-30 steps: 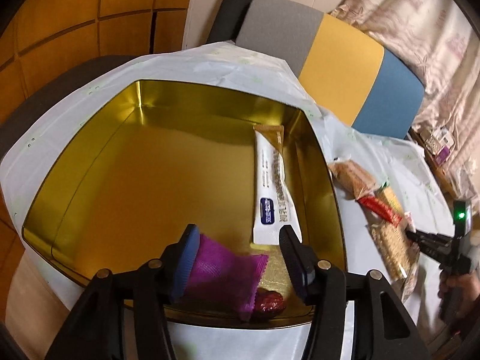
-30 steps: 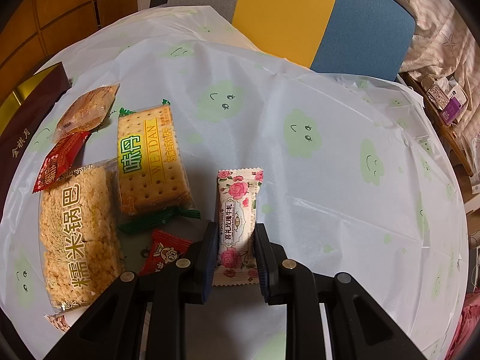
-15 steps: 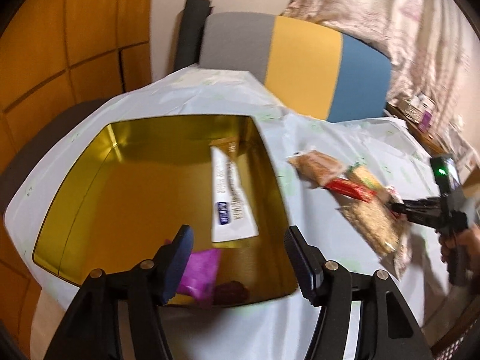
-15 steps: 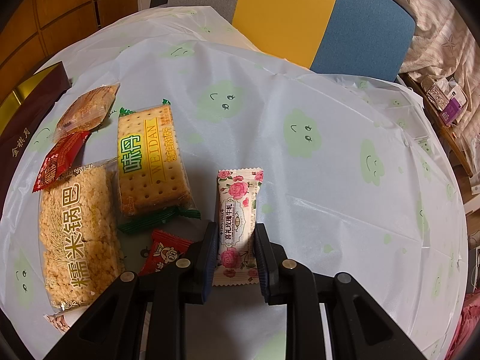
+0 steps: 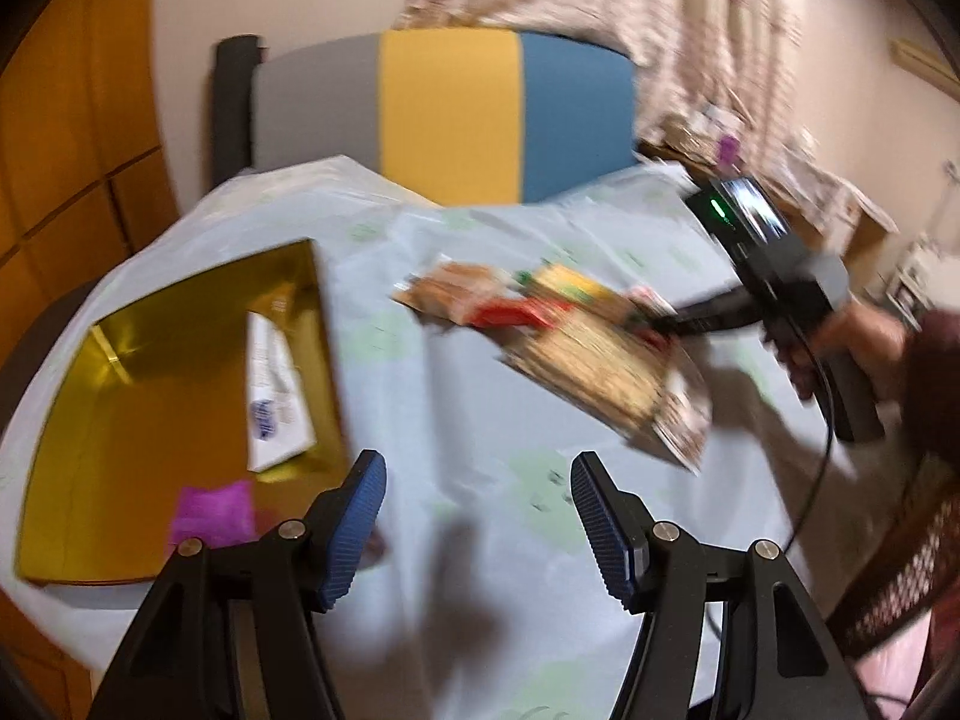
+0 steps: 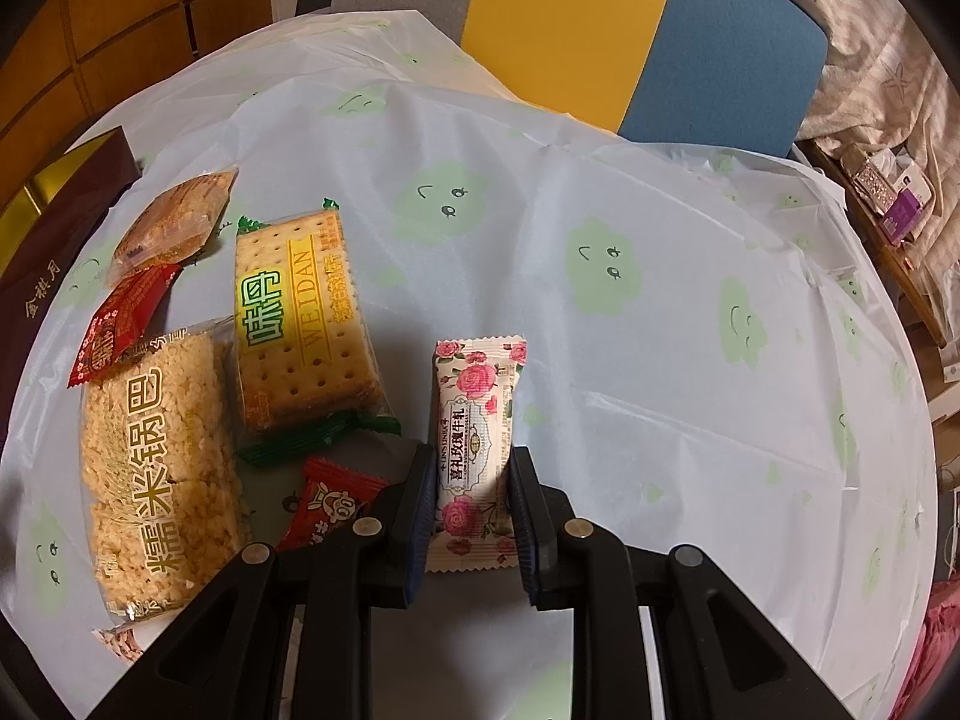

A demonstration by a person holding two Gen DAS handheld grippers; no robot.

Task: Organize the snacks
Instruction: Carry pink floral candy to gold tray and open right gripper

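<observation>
Left tool (image 5: 477, 516) is wide open w/ nothing between its blue pads (image 5: 360, 516), hanging over the cloth-covered counter (image 5: 432, 396) just right of the gold tin (image 5: 150, 420). Left view is motion-blurred. Inside the tin: a long white packet (image 5: 273, 396) lying along the right wall, and a purple wrapper (image 5: 210, 513) near the front edge, left of the left pad. A dark reddish item sits beside the purple one, mostly hidden behind the pad, can't tell what it is.

Right tool (image 6: 471, 507) is closed on the rose-print candy (image 6: 477, 420), jaws pinching its lower half from both sides; the candy's top end points away from the camera. Can't tell if it's resting on the counter or lifted off it. In the left view the same tool (image 5: 672, 321) shows at the right edge of the snack pile, w/ the person's hand (image 5: 852, 348) on its handle.

Rest of the snacks are on the counter, left of the right tool, approx. one cluster:
- rice cracker pack (image 6: 153, 456), biggest, nearest the front left
- WEIDAN biscuit pack (image 6: 300, 324) just right of it, green crimped ends
- small red candy (image 6: 327, 501) below the biscuit, touching the left jaw's side
- red sachet (image 6: 123, 321) overlapping the rice pack's top
- brown pastry pack (image 6: 174, 222) farthest back, near the tin's dark outer wall (image 6: 54, 252)

Behind the counter stands a grey/yellow/blue chair (image 6: 600, 24).
</observation>
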